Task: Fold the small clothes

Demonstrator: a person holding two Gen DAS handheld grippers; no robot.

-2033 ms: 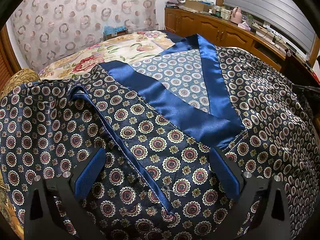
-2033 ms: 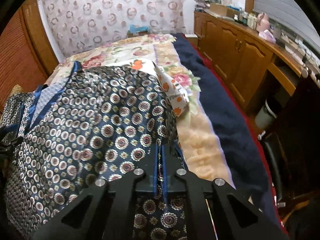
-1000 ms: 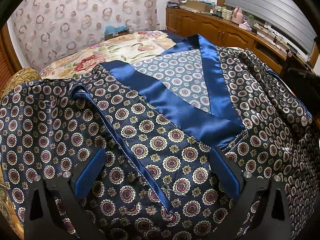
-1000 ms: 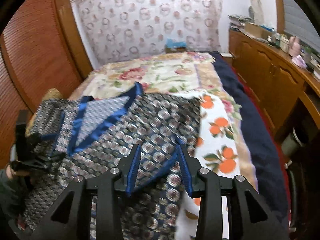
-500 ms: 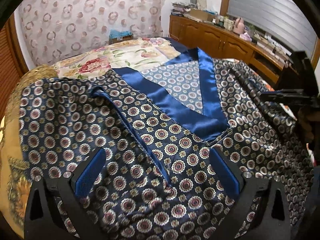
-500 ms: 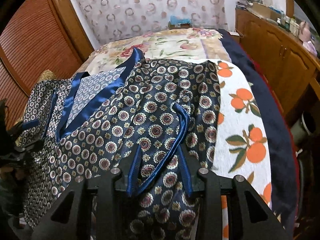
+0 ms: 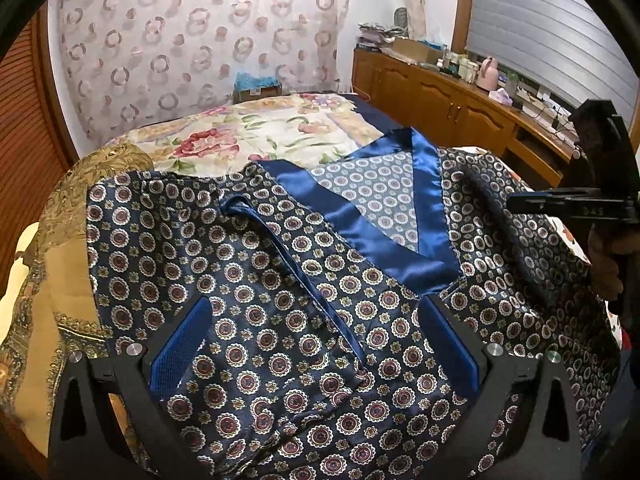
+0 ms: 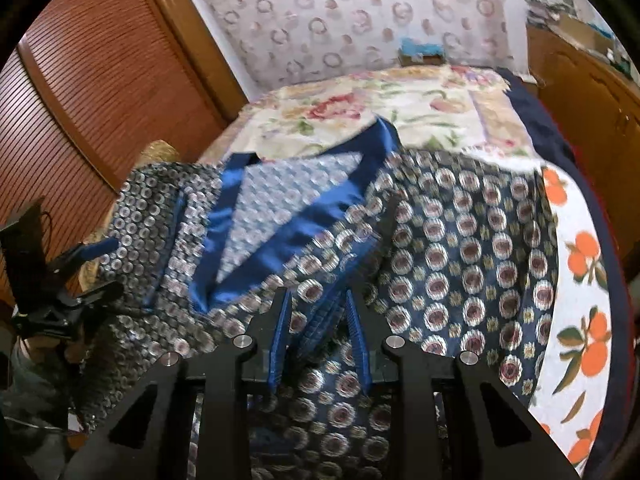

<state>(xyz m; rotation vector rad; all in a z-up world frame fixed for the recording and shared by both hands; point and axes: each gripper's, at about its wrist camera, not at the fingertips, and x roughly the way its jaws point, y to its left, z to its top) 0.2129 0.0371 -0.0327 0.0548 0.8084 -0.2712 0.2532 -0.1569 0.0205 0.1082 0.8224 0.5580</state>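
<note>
Hovering over the garment (image 7: 280, 320), the left gripper (image 7: 314, 344) has its two blue-padded fingers (image 7: 180, 344) spread wide, released, nothing between them. One navy medallion-print garment with a blue satin collar (image 7: 360, 220) lies spread on the bed (image 7: 248, 136), front side up, one blue-piped strip (image 7: 288, 256) running diagonally across it. The right gripper (image 8: 318, 320) has its two fingers parted a little, straddling a raised fold of the same garment (image 8: 460, 248); frame is motion-blurred, cannot tell if the pads touch the cloth. Past the garment: one orange-fruit print sheet (image 8: 580, 280) at its right edge, one floral bedspread (image 8: 400, 108) toward the far end. One small box (image 7: 256, 86) sits at the bed's far end, contents not readable. One wooden cabinet (image 7: 440, 100) along the right wall, countertop cluttered, items too small to count.
</note>
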